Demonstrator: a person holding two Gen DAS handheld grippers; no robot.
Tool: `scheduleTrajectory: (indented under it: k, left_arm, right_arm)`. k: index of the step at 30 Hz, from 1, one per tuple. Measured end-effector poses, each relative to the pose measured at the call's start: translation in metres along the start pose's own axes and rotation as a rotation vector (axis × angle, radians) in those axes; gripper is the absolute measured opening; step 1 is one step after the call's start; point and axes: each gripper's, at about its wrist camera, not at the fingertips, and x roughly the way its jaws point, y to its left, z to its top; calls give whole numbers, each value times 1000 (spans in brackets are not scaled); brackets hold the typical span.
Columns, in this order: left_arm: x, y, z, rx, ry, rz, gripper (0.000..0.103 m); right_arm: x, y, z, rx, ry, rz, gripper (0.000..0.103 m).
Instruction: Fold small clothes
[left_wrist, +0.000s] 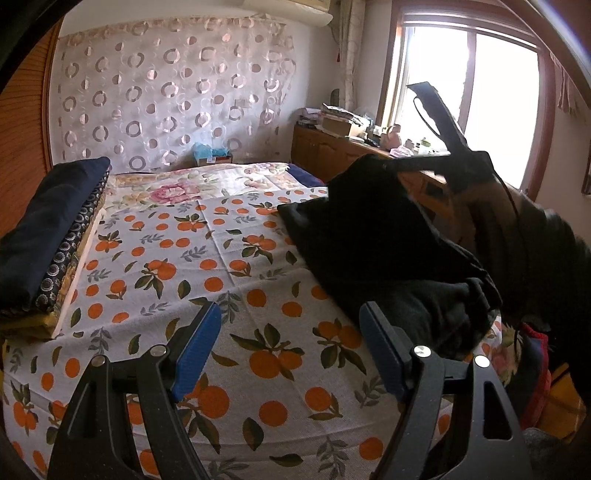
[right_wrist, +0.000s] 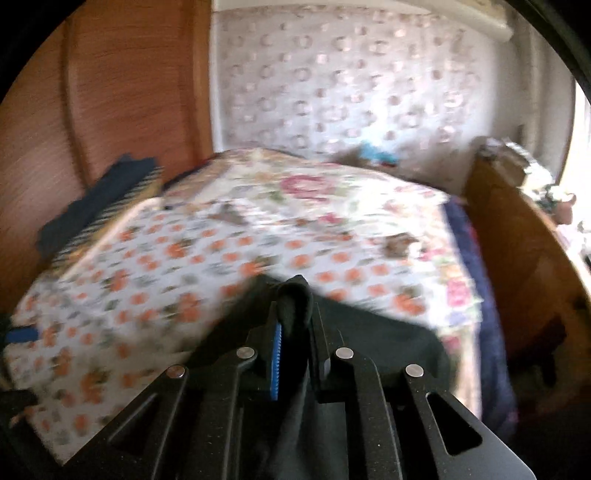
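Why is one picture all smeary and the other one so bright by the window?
Right wrist view: the orange-print bedsheet is smeared by motion blur, while the right tool, shut on the black garment, looks sharp. Left wrist view: sharp, but the window glares white, washing out what's outside; the open left tool is clear. Both views curve straight edges, fisheye-style.

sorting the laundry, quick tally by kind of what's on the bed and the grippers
black garment: 1, pinched in the right gripper
folded cloths stacked at the bed's left edge: 3
left gripper, open: 1
right gripper: 1
Total: 6
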Motion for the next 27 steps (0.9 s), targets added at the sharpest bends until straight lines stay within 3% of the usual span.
scheduleTrajectory:
  k: [9, 12, 13, 14, 22, 27]
  left_arm:
    - [-2, 23, -7, -19, 17, 44, 78]
    - [-5, 36, -9, -36, 23, 68, 78]
    - [-5, 40, -10, -42, 25, 78, 78]
    - [-6, 43, -11, -44, 26, 85, 78]
    - [4, 60, -8, -51, 51, 141, 78]
    - [14, 50, -4, -37, 60, 104, 78]
  right_arm:
    - [56, -51, 11, 75, 135, -264, 12]
    - [62, -52, 5, 108, 141, -302, 34]
    - [61, -51, 2, 111, 135, -296, 46]
    - [59, -49, -1, 112, 127, -283, 51]
    - [24, -42, -32, 58, 103, -222, 52]
    - [-18, -41, -62, 51, 86, -164, 52]
